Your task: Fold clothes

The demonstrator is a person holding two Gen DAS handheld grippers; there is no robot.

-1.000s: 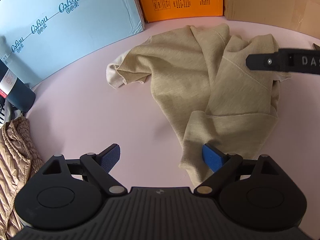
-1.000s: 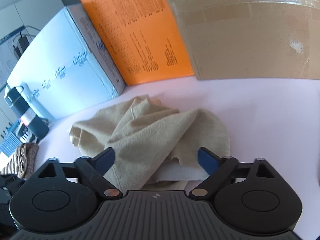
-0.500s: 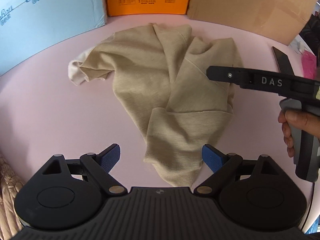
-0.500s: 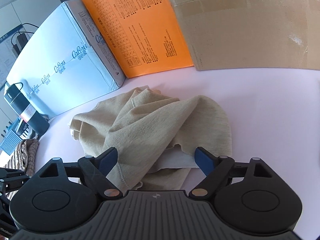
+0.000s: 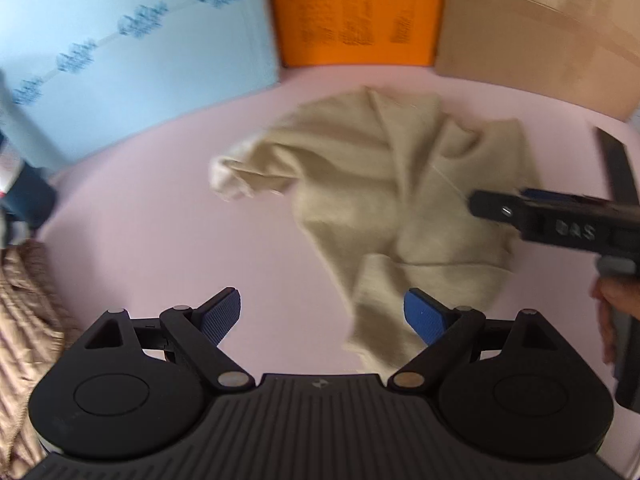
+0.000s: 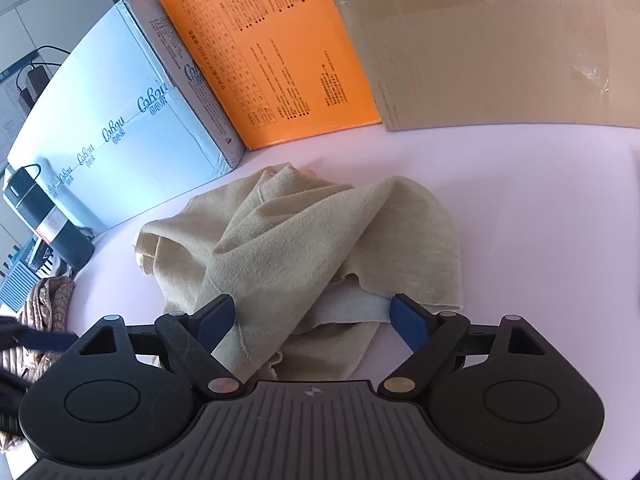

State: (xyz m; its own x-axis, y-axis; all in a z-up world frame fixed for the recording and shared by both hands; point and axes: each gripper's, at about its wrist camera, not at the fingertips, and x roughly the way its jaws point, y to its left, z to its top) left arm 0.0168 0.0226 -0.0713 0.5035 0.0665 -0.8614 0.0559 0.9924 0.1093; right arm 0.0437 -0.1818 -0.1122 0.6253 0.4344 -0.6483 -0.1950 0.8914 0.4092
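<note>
One beige garment [image 6: 304, 248] crumpled on pink table [image 6: 520, 208] — two grippers, left [image 5: 322, 318] and right [image 6: 310, 320], fingers spread, gripping nothing.

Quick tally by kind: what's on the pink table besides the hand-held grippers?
Cardboard boxes: 3: light blue, orange, brown
Garments: 2: crumpled beige shirt, tan quilted jacket
Dark insulated bottles: 1
Total: 6

Shirt [image 6: 320, 240]: soft matt beige knit cloth. Table [image 6: 540, 220]: smooth matt pink surface. Boxes: brown corrugated cardboard [image 6: 500, 40]; orange [image 6: 272, 52] and blue [image 6: 120, 120] printed card, slightly glossy.
</note>
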